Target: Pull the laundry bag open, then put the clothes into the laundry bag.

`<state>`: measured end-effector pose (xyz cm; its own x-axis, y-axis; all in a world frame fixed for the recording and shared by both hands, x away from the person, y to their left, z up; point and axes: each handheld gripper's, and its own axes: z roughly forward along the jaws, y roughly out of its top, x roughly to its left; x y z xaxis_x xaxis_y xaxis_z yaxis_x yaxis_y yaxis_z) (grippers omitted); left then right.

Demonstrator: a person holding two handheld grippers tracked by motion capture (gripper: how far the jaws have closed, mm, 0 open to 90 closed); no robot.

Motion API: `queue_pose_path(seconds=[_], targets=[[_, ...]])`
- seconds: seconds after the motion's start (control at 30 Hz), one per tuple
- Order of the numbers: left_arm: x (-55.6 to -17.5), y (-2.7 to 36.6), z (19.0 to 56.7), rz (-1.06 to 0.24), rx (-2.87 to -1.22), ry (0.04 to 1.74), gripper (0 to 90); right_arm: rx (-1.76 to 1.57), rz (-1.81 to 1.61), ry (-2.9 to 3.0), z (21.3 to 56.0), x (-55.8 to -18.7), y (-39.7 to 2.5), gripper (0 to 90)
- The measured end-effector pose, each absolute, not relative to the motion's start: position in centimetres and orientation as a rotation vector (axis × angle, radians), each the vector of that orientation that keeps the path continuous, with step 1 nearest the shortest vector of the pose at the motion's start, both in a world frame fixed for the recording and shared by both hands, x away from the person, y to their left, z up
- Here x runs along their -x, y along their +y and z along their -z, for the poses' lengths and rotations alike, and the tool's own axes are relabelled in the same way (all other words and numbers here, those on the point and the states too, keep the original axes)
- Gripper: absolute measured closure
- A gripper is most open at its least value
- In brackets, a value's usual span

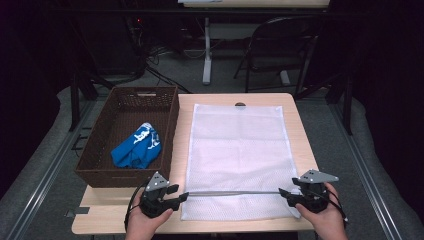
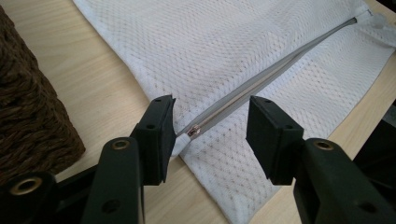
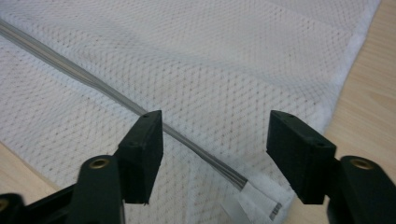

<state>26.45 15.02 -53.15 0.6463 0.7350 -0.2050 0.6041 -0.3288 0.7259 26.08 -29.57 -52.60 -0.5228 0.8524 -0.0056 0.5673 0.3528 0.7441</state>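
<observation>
The left gripper (image 1: 183, 196) and right gripper (image 1: 282, 192) both gape, released, at opposite ends of the grey zipper (image 2: 261, 78) on the white mesh laundry bag (image 1: 235, 150). The zipper pull (image 2: 194, 132) sits between the left jaws, apparently untouched. Beyond the left gripper stands a brown wicker basket (image 1: 95, 150) (blue cloth (image 1: 136, 148) inside).

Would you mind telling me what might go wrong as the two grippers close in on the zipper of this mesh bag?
The left gripper is open around the small zipper pull; its jaws might pinch mesh instead. The right gripper is open over the zipper's end; a weak hold could let the mesh bag slide.
</observation>
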Motion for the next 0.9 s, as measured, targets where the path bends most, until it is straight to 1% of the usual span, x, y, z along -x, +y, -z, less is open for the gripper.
queue_pose_path(seconds=[0.03, 0.07, 0.1, 0.13, 0.17, 0.23, 0.27, 0.3, 0.33, 0.5, 0.57, 0.6, 0.7, 0.73, 0.8, 0.83, 0.87, 0.9], targets=[[-26.6, 14.9, 53.1, -0.196, -2.049, 1.041, 48.0, -1.233, -0.987, 2.230, 52.5, -26.2, -29.0, 26.0], [-26.7, 14.8, 53.0, -0.196, -2.063, 1.035, 48.0, -1.233, -0.987, 2.230, 52.5, -26.2, -29.0, 26.0], [-26.9, 14.4, 52.8, -0.214, -2.082, 1.040, 45.5, -1.244, -0.977, 2.246, 52.5, -26.3, -28.5, 17.2], [-26.9, 14.4, 52.8, -0.214, -2.082, 1.040, 43.9, -1.244, -0.977, 2.246, 52.5, -26.3, -28.5, 17.2], [-26.9, 14.3, 52.7, -0.209, -2.095, 1.039, 43.9, -1.239, -0.976, 2.253, 52.5, -26.4, -28.3, 13.8], [-27.1, 14.0, 52.5, -0.208, -2.111, 1.041, 43.1, -1.242, -0.987, 2.284, 52.5, -26.5, -27.7, 11.3], [-27.3, 13.7, 52.3, -0.207, -2.113, 1.044, 42.9, -1.219, -0.998, 2.305, 52.5, -26.5, -27.3, 6.0], [-27.3, 13.7, 52.3, -0.207, -2.113, 1.044, 42.8, -1.219, -0.998, 2.305, 52.5, -26.5, -27.3, 6.0], [-27.5, 13.4, 52.1, -0.216, -2.114, 1.046, 42.4, -1.178, -0.982, 2.327, 52.4, -26.5, -26.7, 3.3], [-28.0, 12.7, 51.8, -0.214, -2.105, 1.042, 42.5, -1.136, -1.000, 2.343, 52.0, -26.6, -25.8, 0.0], [-28.3, 12.3, 51.6, -0.207, -2.108, 1.036, 42.5, -1.120, -1.019, 2.353, 51.8, -26.7, -25.5, 0.3], [-28.6, 11.9, 51.6, -0.212, -2.100, 1.040, 42.5, -1.118, -1.012, 2.338, 51.7, -26.9, -25.1, 3.5], [-28.8, 11.6, 51.4, -0.208, -2.104, 1.042, 42.5, -1.123, -1.013, 2.333, 51.6, -27.0, -24.8, 4.7], [-28.9, 11.3, 51.4, -0.213, -2.099, 1.039, 42.5, -1.121, -1.011, 2.330, 51.5, -27.1, -24.5, 7.2], [-29.3, 10.8, 51.2, -0.211, -2.105, 1.038, 42.5, -1.075, -0.996, 2.343, 51.3, -27.3, -23.7, 19.8], [-29.3, 10.8, 51.2, -0.211, -2.105, 1.038, 42.6, -1.075, -0.996, 2.343, 51.3, -27.3, -23.7, 19.8], [-29.4, 10.6, 51.2, -0.210, -2.096, 1.041, 42.5, -1.036, -0.964, 2.352, 51.1, -27.6, -23.2, 29.2], [-29.6, 10.5, 51.1, -0.208, -2.093, 1.041, 42.6, -1.031, -0.962, 2.355, 51.1, -27.6, -22.9, 32.9]])
